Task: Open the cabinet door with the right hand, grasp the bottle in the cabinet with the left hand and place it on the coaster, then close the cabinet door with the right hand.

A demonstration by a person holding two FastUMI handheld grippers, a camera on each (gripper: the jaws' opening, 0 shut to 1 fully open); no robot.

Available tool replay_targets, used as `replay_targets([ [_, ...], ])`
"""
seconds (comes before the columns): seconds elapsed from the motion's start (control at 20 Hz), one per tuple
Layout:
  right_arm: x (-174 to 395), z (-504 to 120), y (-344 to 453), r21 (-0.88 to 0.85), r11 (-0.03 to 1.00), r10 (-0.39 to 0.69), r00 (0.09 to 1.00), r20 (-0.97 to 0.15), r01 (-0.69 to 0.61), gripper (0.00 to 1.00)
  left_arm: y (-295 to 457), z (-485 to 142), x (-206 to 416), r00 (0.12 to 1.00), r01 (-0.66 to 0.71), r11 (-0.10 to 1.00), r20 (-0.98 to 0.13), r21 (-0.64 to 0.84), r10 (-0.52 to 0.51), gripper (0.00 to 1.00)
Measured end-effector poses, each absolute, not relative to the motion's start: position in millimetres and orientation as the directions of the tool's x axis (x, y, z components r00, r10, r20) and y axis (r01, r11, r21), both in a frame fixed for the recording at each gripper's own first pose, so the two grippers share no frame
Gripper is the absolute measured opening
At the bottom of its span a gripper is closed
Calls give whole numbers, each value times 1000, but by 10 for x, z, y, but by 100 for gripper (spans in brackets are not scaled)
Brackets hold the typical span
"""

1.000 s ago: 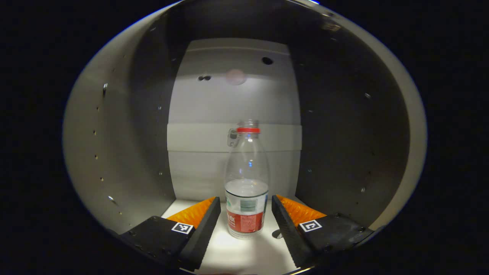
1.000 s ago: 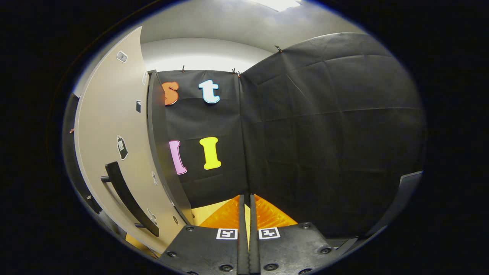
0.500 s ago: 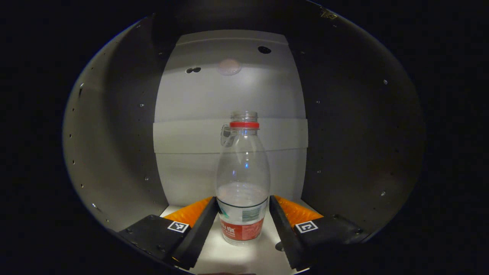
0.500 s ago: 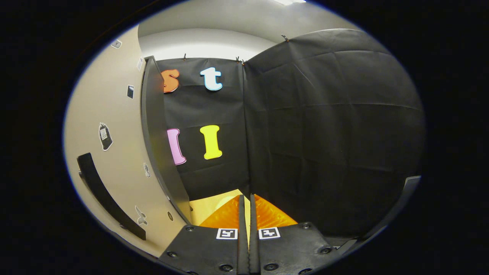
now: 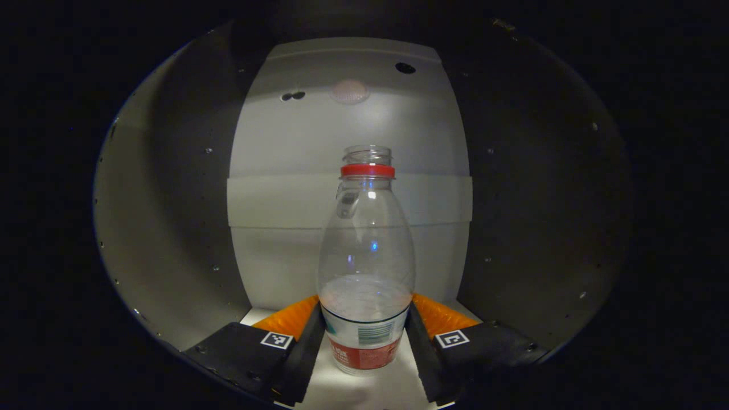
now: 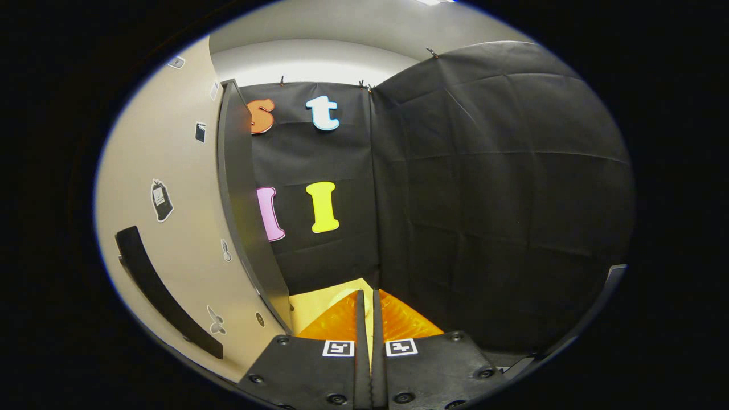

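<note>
The left gripper (image 5: 364, 341) is reaching into the cabinet (image 5: 171, 228), and its view looks straight at the pale back wall with dark side walls curving round at 9 and 3 o'clock. The bottle (image 5: 365, 267) stands upright on the white shelf (image 5: 364, 393) at 6 o'clock, between the two fingers. It is clear, has a red ring (image 5: 367, 171) under an open neck, a little water in the bottom and a label round the base. The fingers sit close against the label on either side, jaws spread about a bottle's width; whether both actually press on it I cannot tell from here.

The right gripper view looks the other way, out into the booth. The right gripper (image 6: 368, 319) shows at 6 o'clock with its jaws drawn together, only a thin slit between the fingers, holding nothing. At 9 o'clock the cabinet door (image 6: 171, 171) stands swung open, its beige face carrying a few small stickers and a dark bar handle (image 6: 162, 296) low at 8 o'clock; the door's edge (image 6: 239, 193) runs up towards 11. The gripper is near the door but apart from it. Just past the fingertips lies a strip of yellow tabletop (image 6: 319, 299) with a pale round shape on it, partly hidden, which I cannot make out. Black cloth wall (image 6: 484, 199) takes up 12 through 4 o'clock.
</note>
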State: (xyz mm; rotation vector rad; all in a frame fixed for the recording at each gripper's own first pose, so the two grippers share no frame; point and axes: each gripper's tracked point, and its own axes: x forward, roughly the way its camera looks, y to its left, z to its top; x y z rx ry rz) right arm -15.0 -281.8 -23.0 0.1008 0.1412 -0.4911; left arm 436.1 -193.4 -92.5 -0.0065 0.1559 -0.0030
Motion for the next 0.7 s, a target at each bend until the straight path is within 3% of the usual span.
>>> replay_targets([
  [0.5, -570, -97, -2270, 9, 889, -456, 886, -82, 458, 6, -1702, -107, 2764, 993, 120, 992, 1, 25, -120, 75],
  [0.7, -809, 23, -1726, 21, 907, -419, 907, -43, 420, 5, -1530, -118, 2047, 981, 191, 982, -32, 11, -191, 76],
])
